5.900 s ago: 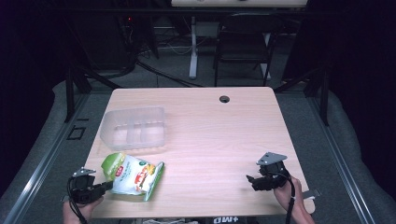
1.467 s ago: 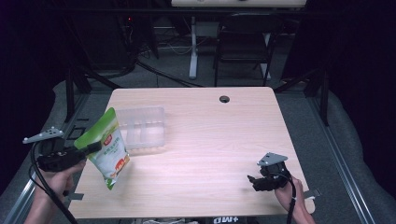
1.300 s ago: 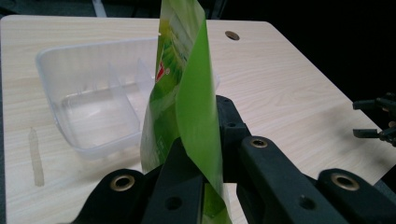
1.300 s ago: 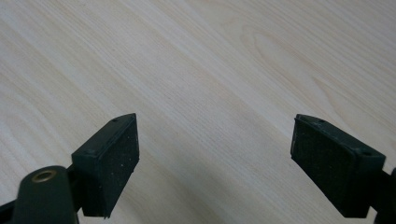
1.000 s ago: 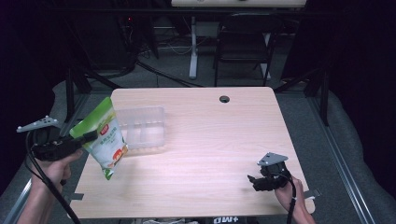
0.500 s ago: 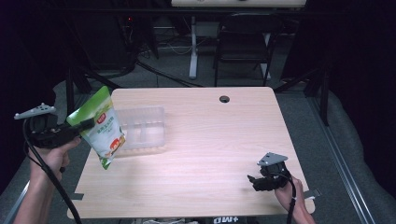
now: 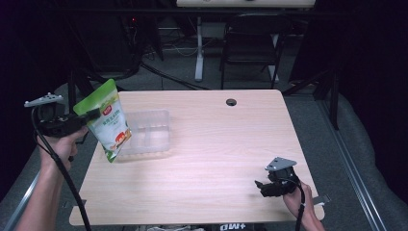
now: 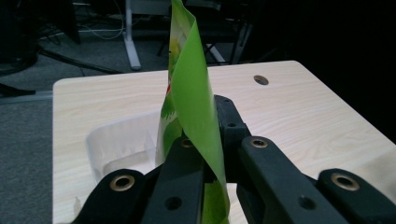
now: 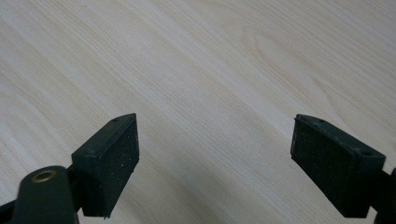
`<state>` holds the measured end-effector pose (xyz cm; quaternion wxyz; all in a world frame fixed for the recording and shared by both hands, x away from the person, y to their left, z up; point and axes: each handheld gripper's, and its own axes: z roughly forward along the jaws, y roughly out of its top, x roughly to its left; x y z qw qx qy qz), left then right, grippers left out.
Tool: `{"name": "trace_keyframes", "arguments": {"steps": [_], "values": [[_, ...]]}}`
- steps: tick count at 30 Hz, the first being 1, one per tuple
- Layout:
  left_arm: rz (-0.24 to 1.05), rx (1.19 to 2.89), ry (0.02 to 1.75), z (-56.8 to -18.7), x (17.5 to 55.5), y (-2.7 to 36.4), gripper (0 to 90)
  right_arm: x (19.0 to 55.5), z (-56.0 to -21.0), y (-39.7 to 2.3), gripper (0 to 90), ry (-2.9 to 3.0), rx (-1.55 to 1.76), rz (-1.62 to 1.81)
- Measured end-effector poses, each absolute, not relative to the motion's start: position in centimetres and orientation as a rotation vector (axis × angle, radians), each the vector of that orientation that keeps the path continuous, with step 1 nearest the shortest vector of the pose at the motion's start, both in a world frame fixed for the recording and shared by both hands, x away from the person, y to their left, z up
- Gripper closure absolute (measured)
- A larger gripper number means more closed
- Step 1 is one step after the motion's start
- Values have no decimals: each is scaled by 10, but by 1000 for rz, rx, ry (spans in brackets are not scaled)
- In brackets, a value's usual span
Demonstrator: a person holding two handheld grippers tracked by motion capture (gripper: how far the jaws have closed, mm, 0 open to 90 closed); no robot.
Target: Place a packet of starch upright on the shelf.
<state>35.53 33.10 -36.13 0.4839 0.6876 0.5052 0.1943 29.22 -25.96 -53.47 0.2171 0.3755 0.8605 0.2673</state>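
Left gripper (image 7: pixel 91 115) fingers clamped, right gripper (image 9: pixel 215 163) fingers spread wide

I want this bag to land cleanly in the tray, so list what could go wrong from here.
1. The left gripper pinches the green pouch only at its thin top edge; the pouch hangs tilted and could slip or swing.
2. The pouch's lower end hangs at the near left rim of the clear tray, so it may catch the wall or push the light tray.
3. The right gripper rests open far off on the table, so nothing steadies the tray.

High view overhead, gripper views close, table (image 7: pixel 202 159) shared
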Motion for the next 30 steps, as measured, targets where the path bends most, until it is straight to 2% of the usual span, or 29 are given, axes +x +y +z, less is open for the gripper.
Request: {"name": "trace_keyframes", "arguments": {"steps": [26,30], "values": [[572,1641,1344,-395,407,327,899,292,-535,-260,148,2381,1042,746],[543,1604,1377,-404,413,330,899,292,-535,-260,148,2382,1041,745]]}}
